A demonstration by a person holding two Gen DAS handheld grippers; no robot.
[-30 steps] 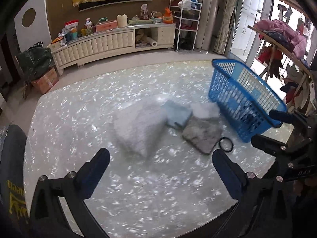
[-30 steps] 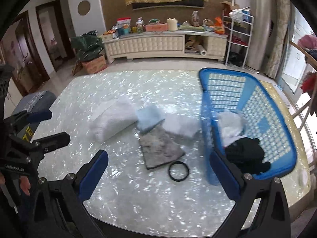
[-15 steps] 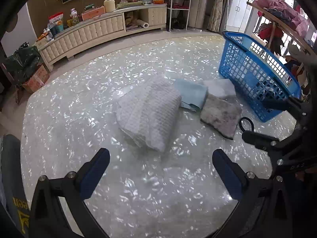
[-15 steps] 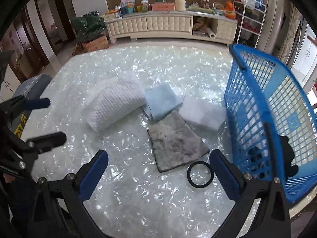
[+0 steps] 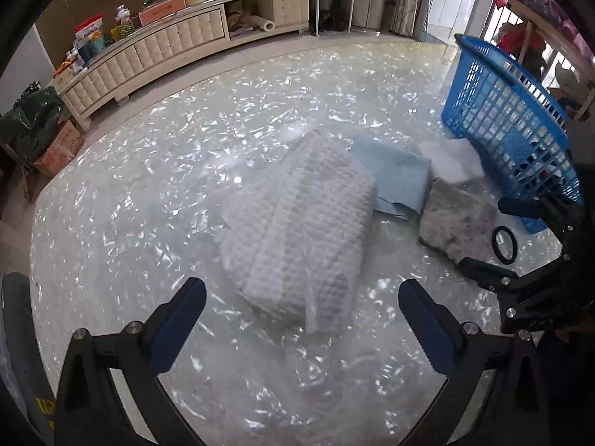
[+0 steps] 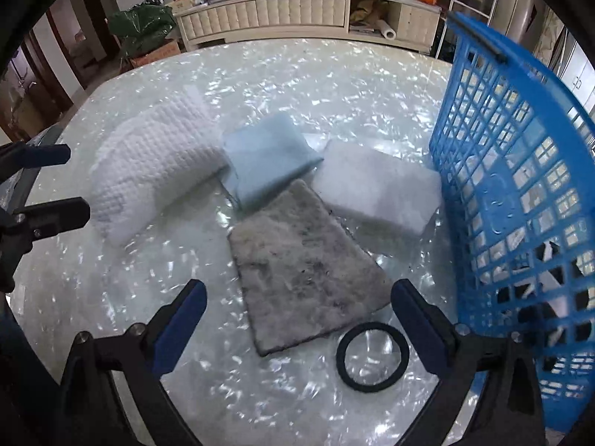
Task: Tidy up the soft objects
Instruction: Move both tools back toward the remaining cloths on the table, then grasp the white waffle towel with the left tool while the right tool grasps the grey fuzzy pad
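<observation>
1. Left gripper (image 5: 302, 310): jaws spread wide, nothing between them. It hangs above the table (image 5: 148, 193), aimed at the white towel (image 5: 301, 230).
2. White towel: a thick folded waffle bundle, dead ahead of the left gripper and just past its fingertips, its near end lying between the lines of the two fingers.
3. Right gripper (image 6: 297, 308): jaws likewise spread and holding nothing. The grey cloth (image 6: 301, 264) lies flat straight ahead, its near corner reaching in between the fingers.
4. Ring (image 6: 373, 356): a black band on the table, just inside the right gripper's right finger, close to the grey cloth's near edge.
5. Blue cloth (image 6: 266, 158) and white pad (image 6: 375, 189): beyond the grey cloth, touching it; the pad sits hard by the basket.
6. Basket (image 6: 513, 156): to the right gripper's right, already holding white and dark items.
7. Step, as judged: the pick of the next soft item.
8. Advice: lower over a folded edge, pinch through all layers so the bundle does not unroll, and lift clear of the basket rim before release.
9. Risk: a flat cloth offers little to bite; a raised corner serves better.
</observation>
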